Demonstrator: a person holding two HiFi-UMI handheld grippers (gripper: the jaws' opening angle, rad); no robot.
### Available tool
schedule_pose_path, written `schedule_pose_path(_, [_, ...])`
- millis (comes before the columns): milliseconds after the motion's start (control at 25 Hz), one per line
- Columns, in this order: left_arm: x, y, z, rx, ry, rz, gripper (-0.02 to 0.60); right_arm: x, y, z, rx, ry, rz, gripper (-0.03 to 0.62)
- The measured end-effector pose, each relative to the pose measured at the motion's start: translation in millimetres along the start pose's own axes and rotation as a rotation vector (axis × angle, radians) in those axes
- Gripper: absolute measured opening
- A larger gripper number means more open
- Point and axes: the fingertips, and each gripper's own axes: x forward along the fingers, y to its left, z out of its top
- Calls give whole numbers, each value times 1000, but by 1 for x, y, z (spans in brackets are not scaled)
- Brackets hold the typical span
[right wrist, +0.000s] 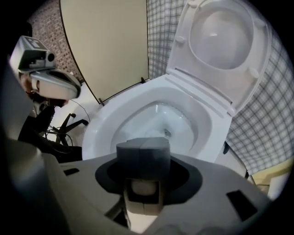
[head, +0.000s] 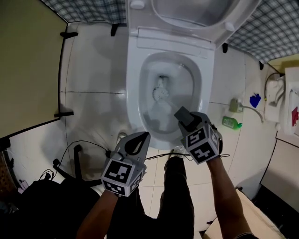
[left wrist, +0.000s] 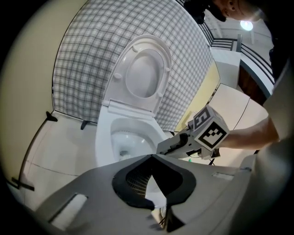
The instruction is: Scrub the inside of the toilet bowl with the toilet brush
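The white toilet bowl (head: 134, 93) stands open below me, its lid (head: 191, 11) raised. A toilet brush reaches into it: the head (head: 160, 92) sits low in the bowl by the drain, and the pale handle (head: 171, 103) slants back to my right gripper (head: 183, 114), which is shut on the handle. In the right gripper view the grey jaws (right wrist: 143, 144) clamp the white handle (right wrist: 144, 187) above the bowl (right wrist: 105, 120). My left gripper (head: 140, 140) hangs at the bowl's front rim, shut and holding nothing. The left gripper view shows the bowl (left wrist: 103, 137) and the right gripper (left wrist: 166, 147).
A green bottle (head: 231, 122), a blue item (head: 254, 100) and a hose fitting (head: 237, 106) lie on the tiled floor right of the toilet. Black cables and a stand (head: 77, 156) are at the left, beside a beige partition (head: 28, 70). The person's legs stand below.
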Motion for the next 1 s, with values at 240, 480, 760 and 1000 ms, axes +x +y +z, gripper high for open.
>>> schedule_pose_path(240, [-2, -1, -2, 5, 18, -9, 8, -52, 57, 13, 60, -154, 90, 184])
schedule_pose_path(480, [1, 2, -2, 17, 28, -5, 8, -19, 62, 16, 248, -212, 36, 184])
schedule_pose_path(760, [4, -6, -4, 22, 29, -18, 8, -2, 27, 29, 293, -196, -34, 183])
schedule_pose_path(1000, [2, 3, -4, 8, 27, -8, 8, 7, 17, 9, 333, -142, -66, 183])
